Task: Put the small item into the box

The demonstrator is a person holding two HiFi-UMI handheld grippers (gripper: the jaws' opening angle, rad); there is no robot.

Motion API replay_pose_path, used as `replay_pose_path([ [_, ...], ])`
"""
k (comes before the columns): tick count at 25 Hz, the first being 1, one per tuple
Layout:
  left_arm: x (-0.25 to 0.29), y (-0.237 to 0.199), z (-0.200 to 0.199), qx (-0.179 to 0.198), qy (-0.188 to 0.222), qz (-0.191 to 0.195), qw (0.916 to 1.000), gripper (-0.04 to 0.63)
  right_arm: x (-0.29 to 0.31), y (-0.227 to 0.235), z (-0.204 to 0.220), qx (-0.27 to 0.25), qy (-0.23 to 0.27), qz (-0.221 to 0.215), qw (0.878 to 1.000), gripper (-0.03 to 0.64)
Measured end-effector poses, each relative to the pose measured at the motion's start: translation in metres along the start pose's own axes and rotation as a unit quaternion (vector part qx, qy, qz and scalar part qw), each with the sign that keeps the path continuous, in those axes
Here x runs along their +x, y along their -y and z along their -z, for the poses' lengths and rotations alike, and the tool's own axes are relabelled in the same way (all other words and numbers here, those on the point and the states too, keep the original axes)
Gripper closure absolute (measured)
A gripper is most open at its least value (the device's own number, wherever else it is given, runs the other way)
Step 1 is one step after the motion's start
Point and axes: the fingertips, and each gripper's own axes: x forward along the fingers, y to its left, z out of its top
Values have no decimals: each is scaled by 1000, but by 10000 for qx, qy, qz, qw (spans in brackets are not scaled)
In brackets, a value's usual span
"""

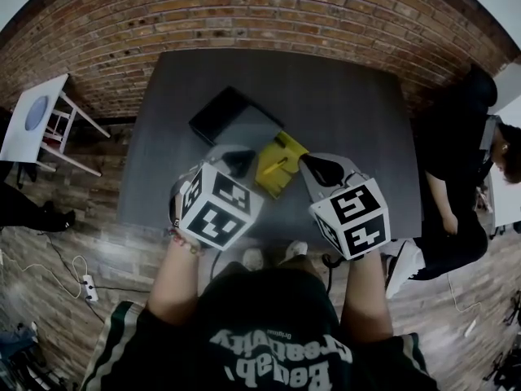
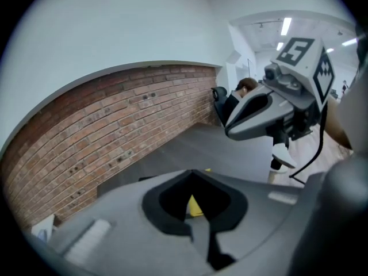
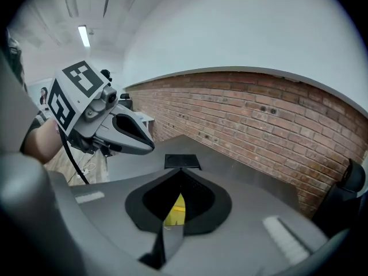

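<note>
A yellow flat item (image 1: 277, 165) lies on the dark grey table (image 1: 342, 104), near the front edge. Just behind it to the left sits a black box (image 1: 224, 114) with a paler grey part beside it. My left gripper (image 1: 242, 163) hovers at the yellow item's left side, and my right gripper (image 1: 313, 168) at its right side. Both have their jaws together with nothing between them. In the left gripper view a strip of the yellow item (image 2: 194, 207) shows through the gap below the jaws. The right gripper view shows the yellow item (image 3: 175, 210) the same way, with the black box (image 3: 182, 161) beyond.
A brick wall (image 1: 244, 15) runs behind the table. A person in black (image 1: 456, 161) stands at the table's right side. A white stool (image 1: 37, 116) is on the floor to the left, and a power strip (image 1: 88, 287) with cables lies lower left.
</note>
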Motion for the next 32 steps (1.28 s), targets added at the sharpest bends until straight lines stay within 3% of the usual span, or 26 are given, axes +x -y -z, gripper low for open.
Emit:
replay_pose_path([
  [6, -2, 9, -5, 72, 47, -23, 10000, 592, -5, -4, 2, -82, 60, -58, 9999, 611],
  [13, -7, 17, 0, 62, 72, 1, 10000, 592, -5, -20, 5, -619, 54, -134, 9980, 611],
  [32, -16, 11, 21, -39, 22, 22, 10000, 592, 8, -43, 2, -664, 24, -281, 9974, 611],
])
